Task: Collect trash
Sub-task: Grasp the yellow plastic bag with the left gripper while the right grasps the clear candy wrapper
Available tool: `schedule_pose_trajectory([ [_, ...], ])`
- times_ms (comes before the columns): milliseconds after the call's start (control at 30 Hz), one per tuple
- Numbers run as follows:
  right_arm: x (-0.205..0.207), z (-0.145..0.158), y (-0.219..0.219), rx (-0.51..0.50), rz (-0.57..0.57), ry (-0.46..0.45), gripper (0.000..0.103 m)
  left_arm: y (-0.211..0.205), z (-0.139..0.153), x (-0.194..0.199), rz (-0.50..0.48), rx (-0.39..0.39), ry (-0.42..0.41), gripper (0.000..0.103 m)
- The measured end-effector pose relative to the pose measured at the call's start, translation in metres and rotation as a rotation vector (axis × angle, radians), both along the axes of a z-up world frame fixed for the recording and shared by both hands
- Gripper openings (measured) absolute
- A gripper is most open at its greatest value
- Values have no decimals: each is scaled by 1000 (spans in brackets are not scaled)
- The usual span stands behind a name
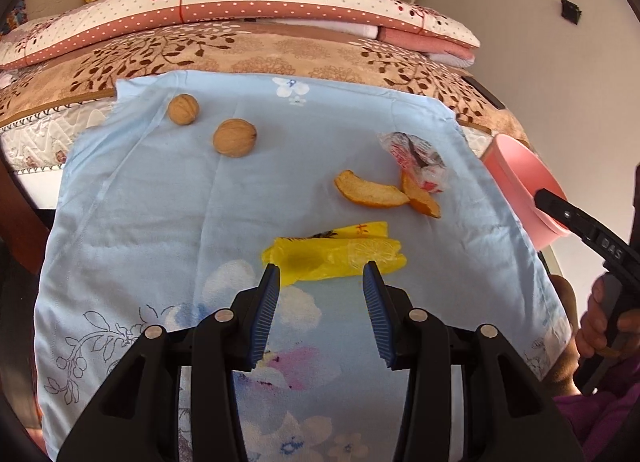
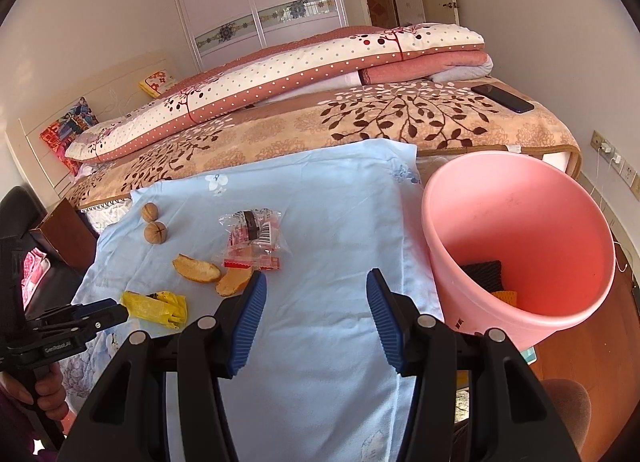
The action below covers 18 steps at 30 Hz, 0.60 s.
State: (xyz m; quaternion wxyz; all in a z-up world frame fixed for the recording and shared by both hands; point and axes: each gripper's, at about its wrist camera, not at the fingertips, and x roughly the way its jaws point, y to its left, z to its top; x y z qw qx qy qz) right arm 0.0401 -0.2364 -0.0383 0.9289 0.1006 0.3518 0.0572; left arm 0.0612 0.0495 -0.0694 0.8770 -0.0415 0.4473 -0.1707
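Observation:
A yellow plastic wrapper (image 1: 334,256) lies on the light blue cloth (image 1: 200,202), just ahead of my open, empty left gripper (image 1: 322,276). It also shows in the right wrist view (image 2: 156,308), with the left gripper (image 2: 102,312) beside it. Two orange peels (image 1: 372,194) (image 2: 196,268) and a clear red-printed wrapper (image 1: 418,160) (image 2: 252,240) lie further on. Two walnuts (image 1: 234,138) (image 2: 155,233) sit at the far left. My right gripper (image 2: 316,282) is open and empty over the cloth, left of the pink bin (image 2: 520,222).
The pink bin (image 1: 520,182) stands off the cloth's right edge and holds a dark item (image 2: 482,274) and a yellow item (image 2: 505,296). A bed with folded quilts (image 2: 280,74) and a phone (image 2: 502,98) lies behind. A dark wooden piece (image 2: 66,234) stands at left.

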Motion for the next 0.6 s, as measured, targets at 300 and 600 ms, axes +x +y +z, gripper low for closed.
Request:
schedule_pose_trajectory([
  [300, 2, -4, -2, 15, 6, 7, 51, 4, -24, 24, 54, -171, 198, 44],
  [600, 2, -6, -8, 29, -8, 5, 51, -4, -19, 64, 148, -241, 229, 44],
])
